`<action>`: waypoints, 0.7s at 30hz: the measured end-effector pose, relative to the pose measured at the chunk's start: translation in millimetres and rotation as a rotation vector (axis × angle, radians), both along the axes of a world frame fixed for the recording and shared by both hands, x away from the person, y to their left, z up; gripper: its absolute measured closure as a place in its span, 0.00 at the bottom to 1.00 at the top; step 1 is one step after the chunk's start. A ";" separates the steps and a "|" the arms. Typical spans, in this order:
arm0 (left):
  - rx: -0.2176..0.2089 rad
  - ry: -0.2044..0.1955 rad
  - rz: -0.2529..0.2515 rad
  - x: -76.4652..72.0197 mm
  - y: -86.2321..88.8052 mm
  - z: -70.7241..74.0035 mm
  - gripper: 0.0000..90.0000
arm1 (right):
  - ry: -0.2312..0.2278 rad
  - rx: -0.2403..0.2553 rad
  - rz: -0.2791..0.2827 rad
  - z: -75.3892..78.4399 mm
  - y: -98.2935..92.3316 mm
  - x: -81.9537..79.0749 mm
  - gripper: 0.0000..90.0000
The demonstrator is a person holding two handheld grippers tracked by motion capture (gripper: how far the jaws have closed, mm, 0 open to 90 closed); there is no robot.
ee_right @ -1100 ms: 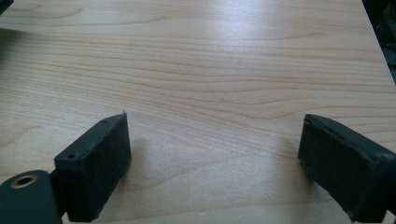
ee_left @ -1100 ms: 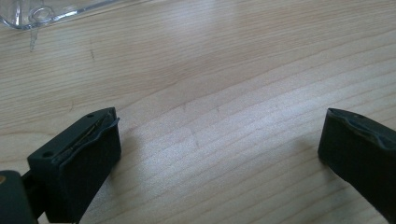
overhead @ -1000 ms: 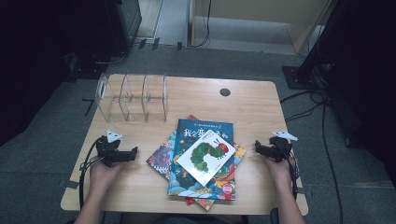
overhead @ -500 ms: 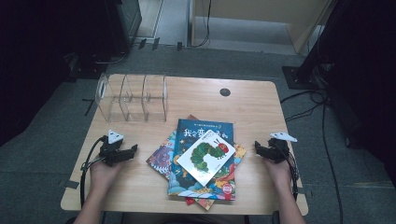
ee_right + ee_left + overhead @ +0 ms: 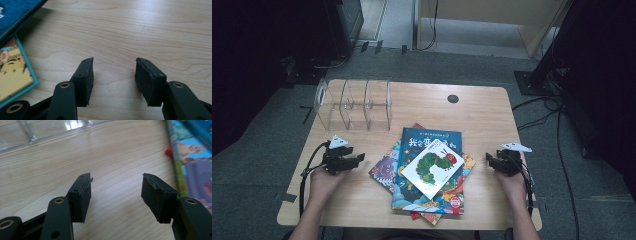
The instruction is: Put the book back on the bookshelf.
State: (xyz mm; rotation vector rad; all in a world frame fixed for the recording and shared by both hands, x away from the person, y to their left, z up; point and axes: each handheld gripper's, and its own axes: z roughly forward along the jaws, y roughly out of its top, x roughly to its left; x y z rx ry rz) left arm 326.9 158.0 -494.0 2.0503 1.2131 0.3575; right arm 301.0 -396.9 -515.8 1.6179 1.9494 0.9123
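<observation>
Item one: the left hand-held gripper (image 5: 357, 161), held low over the desk (image 5: 482, 107) just left of the stack of picture books (image 5: 427, 172). We see its jaws parted with only bare wood between them in the left gripper view (image 5: 116, 188); they have just been closing, yet it is released, grasping and touching nothing.

Item two: the right hand-held gripper (image 5: 491, 160), near the right edge of the stack and apart from it. In the right gripper view (image 5: 113, 67) we find its jaws likewise parted over bare wood, just lately closing, released and holding nothing.

Item three: the stack of picture books, at the desk's front centre, between the two grippers. We count a white caterpillar book (image 5: 433, 167) on top, tilted, a blue-covered book (image 5: 424, 141) beneath, and at least two more below; those lower covers are mostly hidden, so their full number is uncertain. The blue cover's title lettering is too small to read.

Item four: one clear acrylic organiser (image 5: 353, 104), three compartments, at the desk's rear left, well apart from the books.

Item five: one round dark grommet (image 5: 453, 98) near the rear edge.
</observation>
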 end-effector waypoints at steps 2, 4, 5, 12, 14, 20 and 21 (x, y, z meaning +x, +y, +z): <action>0.003 0.006 -0.014 -0.5 -1.8 1.4 0.46 | -0.011 0.004 0.014 2.5 1.9 -1.1 0.56; -0.012 0.025 -0.026 -2.1 -3.6 4.8 0.45 | -0.017 0.021 0.034 6.9 5.1 -3.8 0.57; -0.012 0.025 -0.026 -2.1 -3.6 4.8 0.45 | -0.014 0.025 0.041 7.6 5.7 -4.3 0.58; -0.043 0.002 -0.060 -3.1 -12.5 14.2 0.45 | -0.016 0.023 0.100 13.5 16.6 -8.4 0.62; -0.046 -0.007 -0.061 -2.9 -15.3 15.5 0.44 | -0.016 0.022 0.121 14.8 19.3 -8.7 0.62; -0.066 0.002 -0.083 -3.1 -22.6 17.7 0.45 | 0.008 0.057 0.165 19.7 26.8 -12.1 0.64; -0.062 0.000 -0.093 -3.4 -25.0 18.4 0.45 | 0.008 0.057 0.165 19.7 26.8 -12.1 0.64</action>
